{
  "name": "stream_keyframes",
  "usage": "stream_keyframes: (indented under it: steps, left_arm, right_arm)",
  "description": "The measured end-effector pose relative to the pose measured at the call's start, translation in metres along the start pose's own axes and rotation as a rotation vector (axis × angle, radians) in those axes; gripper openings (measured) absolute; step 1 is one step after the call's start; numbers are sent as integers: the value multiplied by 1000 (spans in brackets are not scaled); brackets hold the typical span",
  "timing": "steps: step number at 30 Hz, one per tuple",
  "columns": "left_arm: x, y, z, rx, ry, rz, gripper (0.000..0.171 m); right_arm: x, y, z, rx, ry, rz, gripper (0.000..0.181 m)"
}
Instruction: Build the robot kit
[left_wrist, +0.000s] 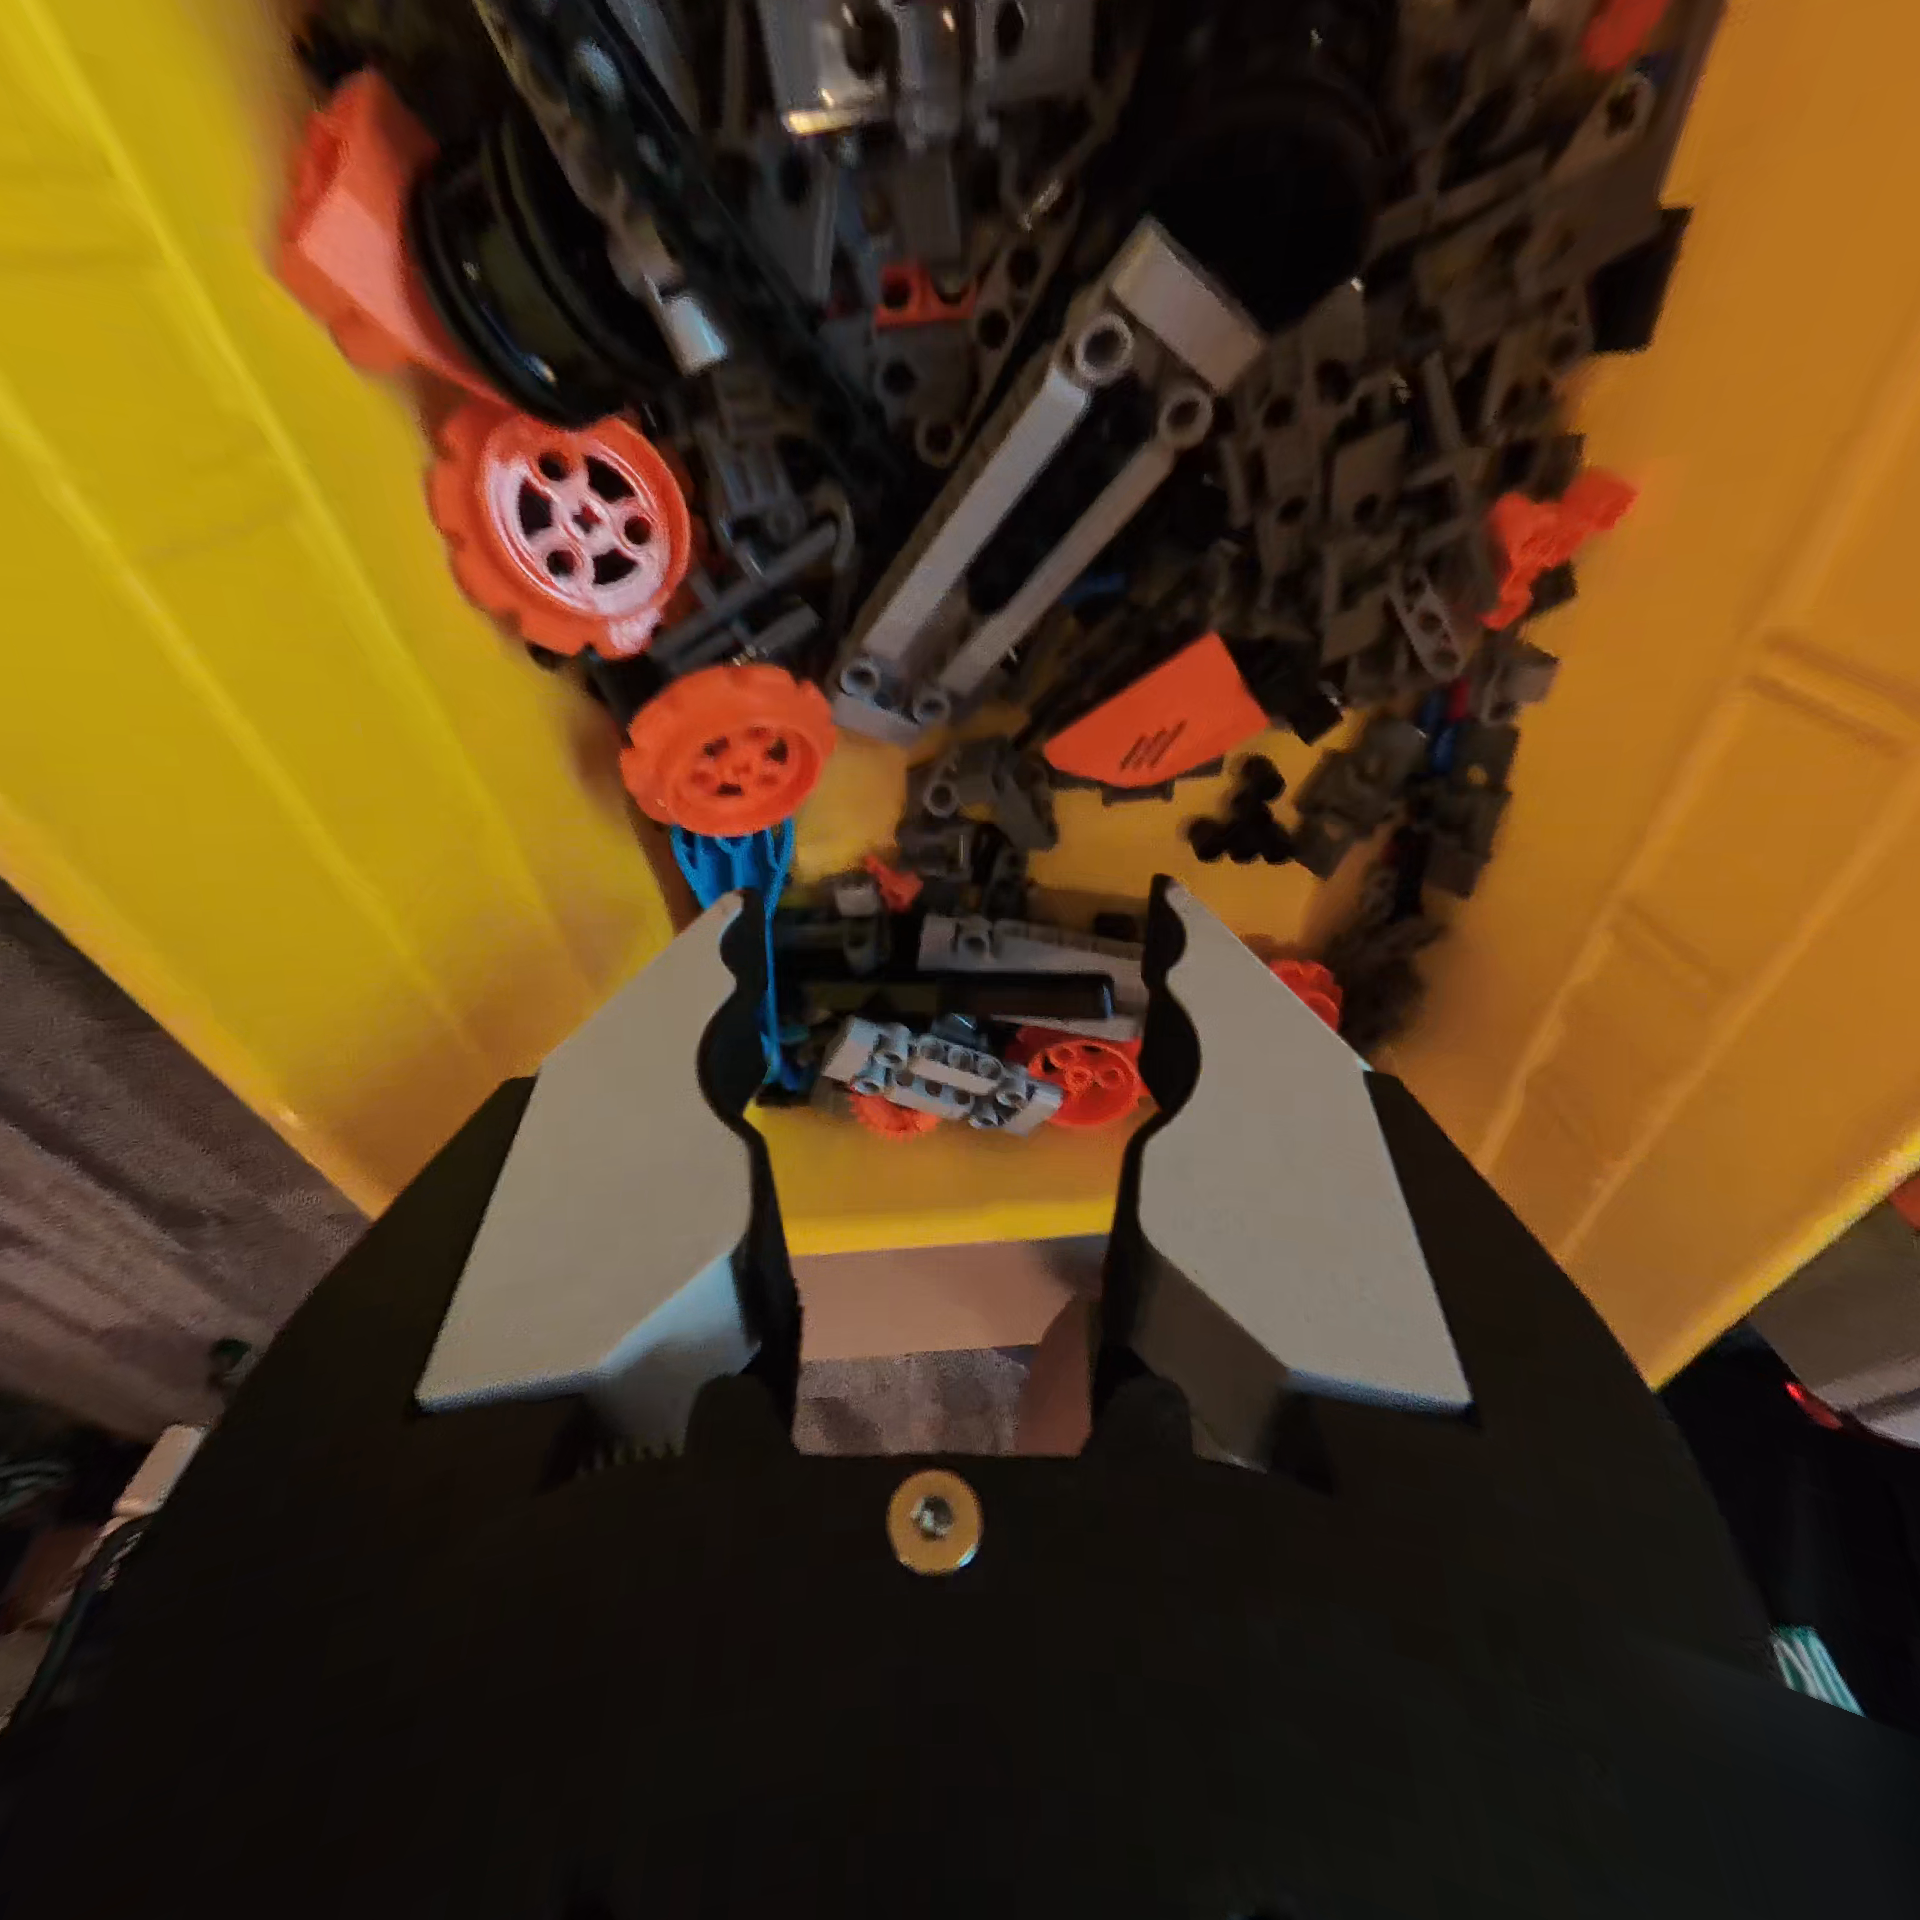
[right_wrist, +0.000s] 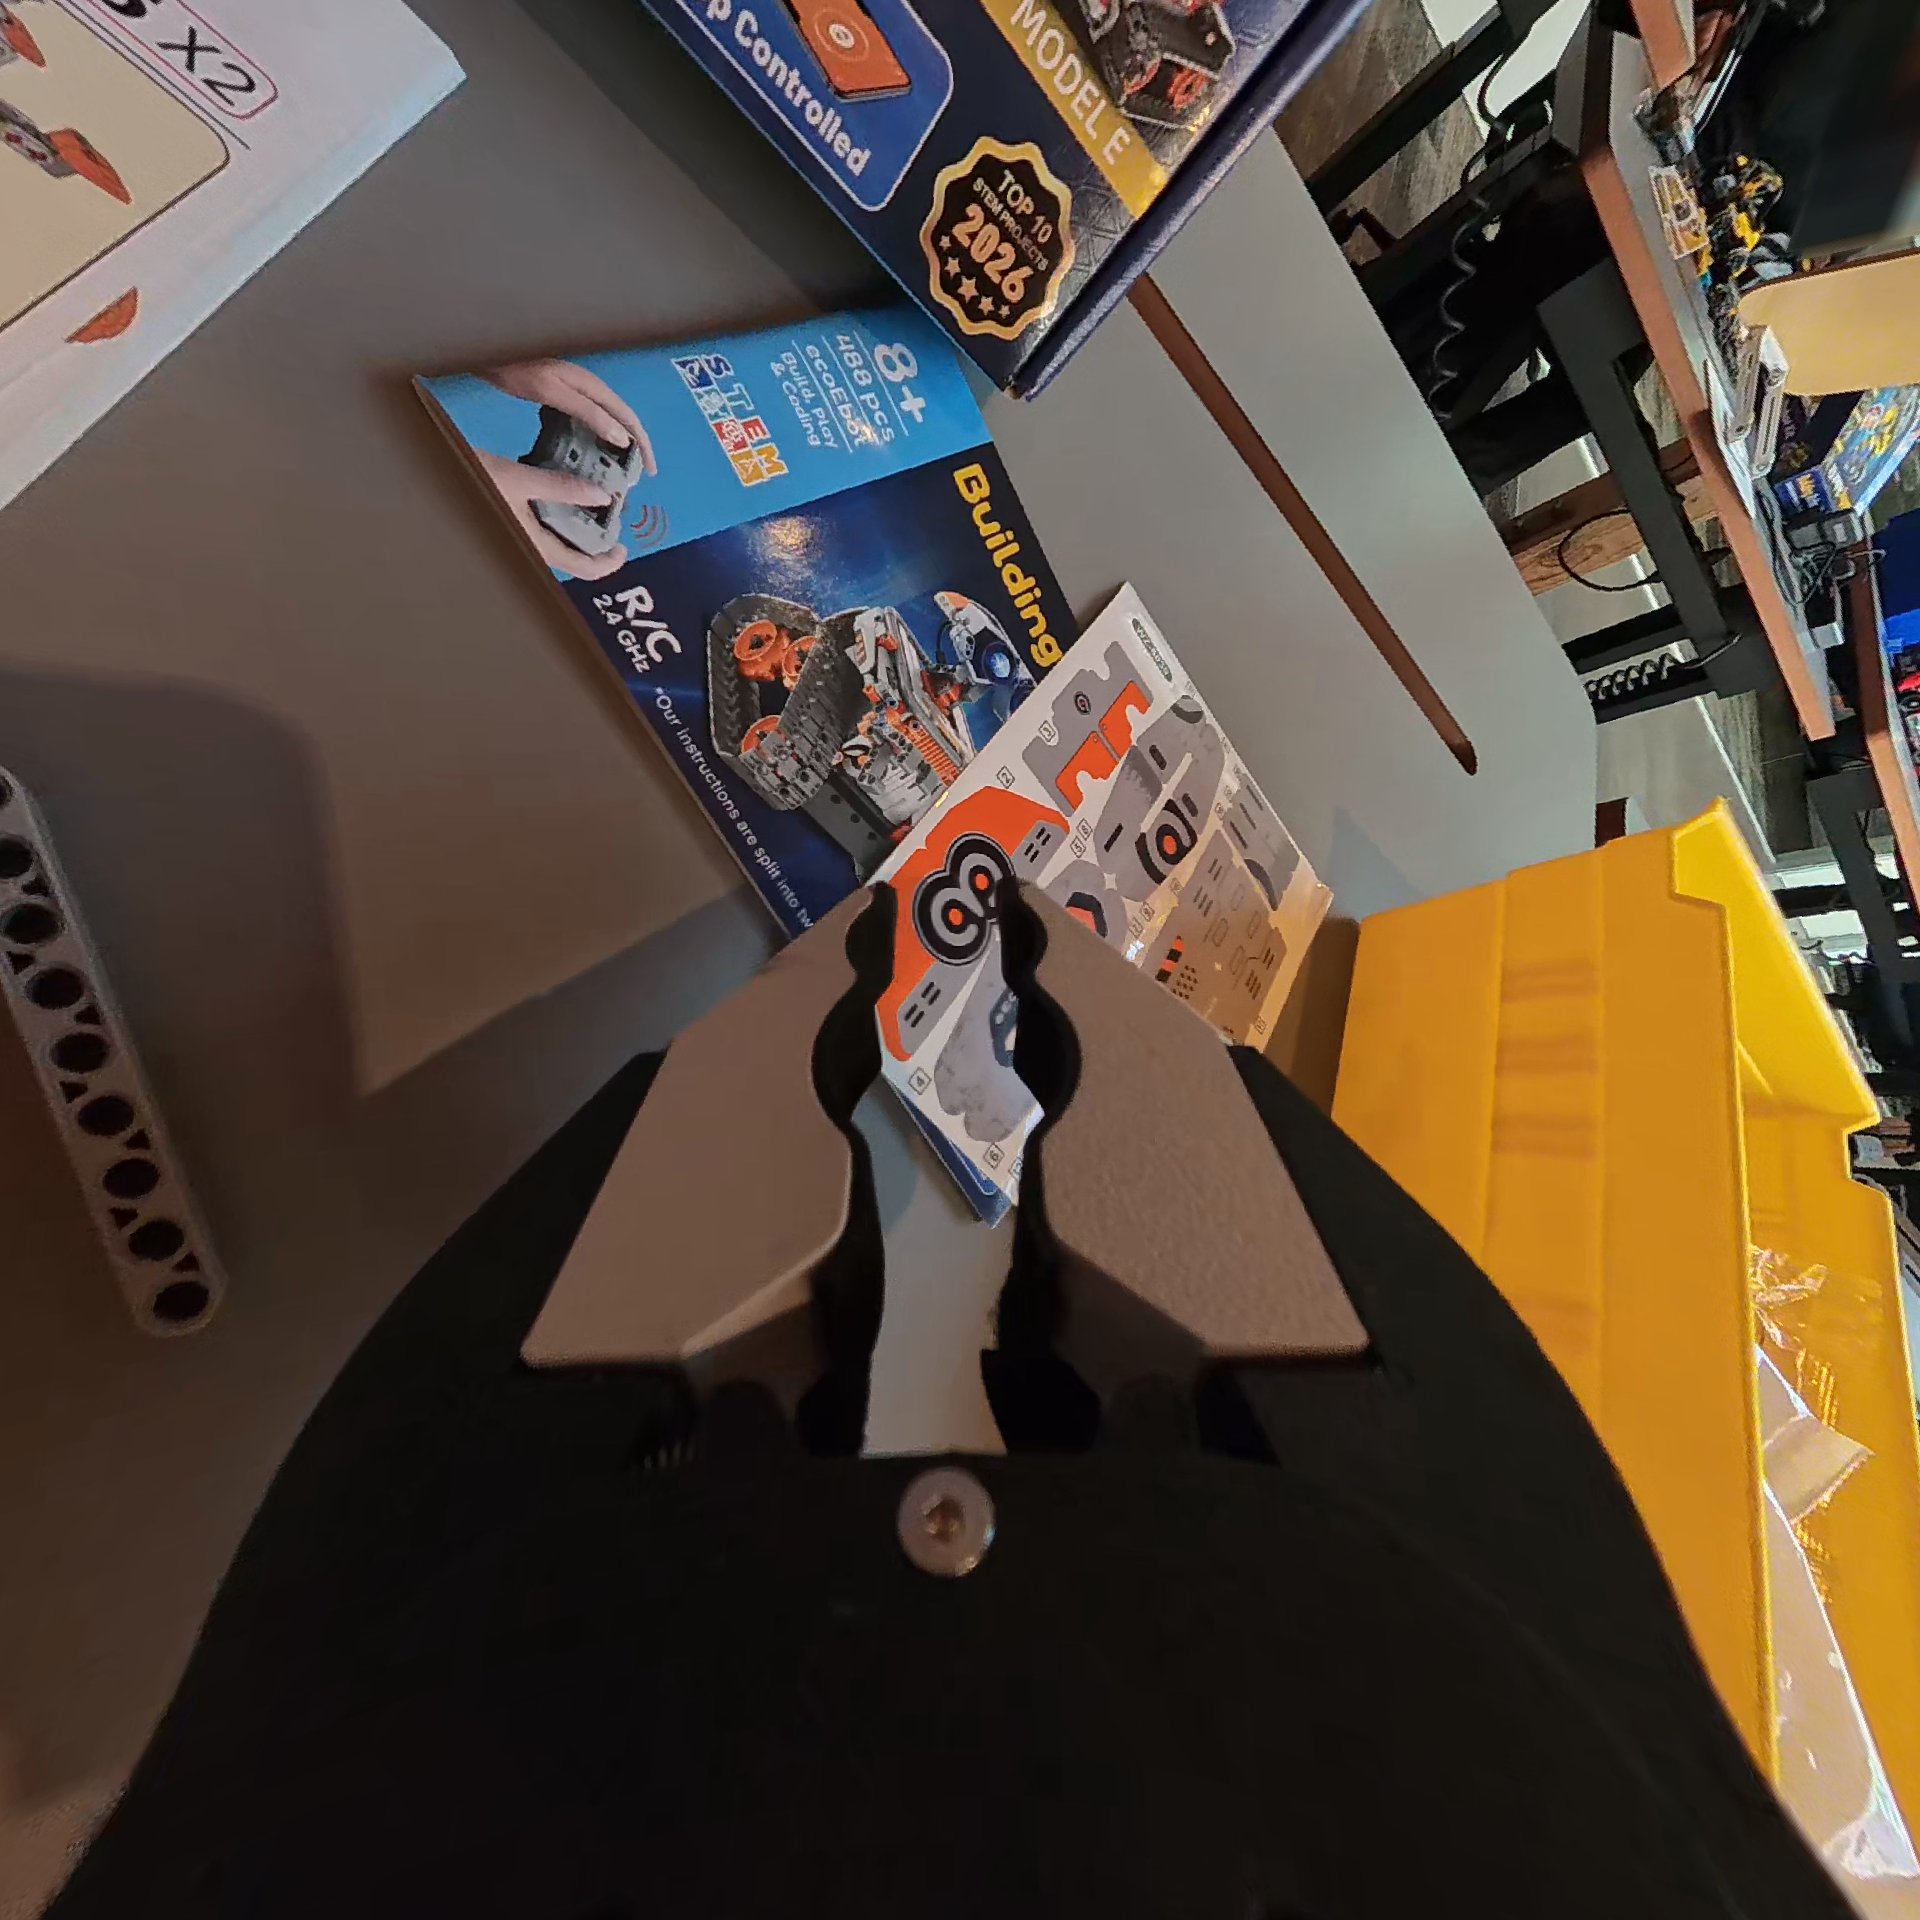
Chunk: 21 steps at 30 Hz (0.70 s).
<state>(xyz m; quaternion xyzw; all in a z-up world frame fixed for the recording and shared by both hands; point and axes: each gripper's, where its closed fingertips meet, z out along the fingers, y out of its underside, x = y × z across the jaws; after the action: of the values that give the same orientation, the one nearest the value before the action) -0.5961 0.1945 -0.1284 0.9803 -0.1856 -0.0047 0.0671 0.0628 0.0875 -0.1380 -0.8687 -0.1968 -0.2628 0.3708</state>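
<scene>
Left gripper (left_wrist: 948, 914) hung wide open over the yellow plastic bin (left_wrist: 260, 644), empty, above grey beams (left_wrist: 940, 1075) and orange plastic wheels (left_wrist: 727, 764). Right gripper (right_wrist: 948, 902) was narrowly parted, empty, over a glossy sticker sheet (right_wrist: 1153, 821) and blue booklet (right_wrist: 748, 551); grey perforated beam (right_wrist: 88, 1070) to its left, the yellow bin (right_wrist: 1558, 1091) on its right.

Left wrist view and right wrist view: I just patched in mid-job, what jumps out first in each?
In the left wrist view, the yellow bin full of dark building parts grabs the eye, with orange wheels at its left wall and the open left tool above small grey and orange pieces. In the right wrist view, the right tool, narrowly open and empty, hangs over a sticker sheet lying on a blue instruction booklet, beside a yellow bin.
</scene>
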Motion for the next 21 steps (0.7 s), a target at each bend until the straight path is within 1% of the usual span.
stream_keyframes:
  steps: [2, 3, 4, 6, 7, 9, 11, 13, 15, 19, 21]
  left_arm:
    - [7, 12, -2, -21, 29, -3, 72]
    - [7, 15, -3, -31, 18, 13, 73]
    - [11, 15, -3, -29, 19, 45, 68]
    - [35, 12, -3, -21, 111, 152, 32]
    - [48, 11, -1, -30, 155, 211, 27]
    - [60, 6, 6, -56, 163, 304, 22]
    - [61, 1, 17, -92, 147, 335, 23]
    - [49, -5, 24, -114, 87, 283, 26]
    - [37, -15, 22, -82, 37, 226, 28]
    - [34, -36, 14, 38, 53, 204, 29]
    - [33, -36, 15, 29, 66, 191, 29]
  right_arm:
    - [-1, 0, 0, -2, -4, -9, 19]
    - [-2, 0, 0, 0, -7, -11, 19]
    - [-3, 0, 0, 1, -10, -12, 19]
    - [-3, 0, 0, 2, -9, -13, 19]
    - [-2, 0, 0, 2, -9, -13, 19]
    - [-2, 0, 0, 5, -10, -10, 19]
    - [-2, 0, 0, 7, -10, -7, 18]
    - [-1, 0, 0, 9, -11, -4, 18]
    - [-2, 0, 0, 12, -18, -1, 18]
    - [-6, 0, 2, 10, -35, -10, 18]
    - [-7, -1, 2, 14, -39, -13, 18]
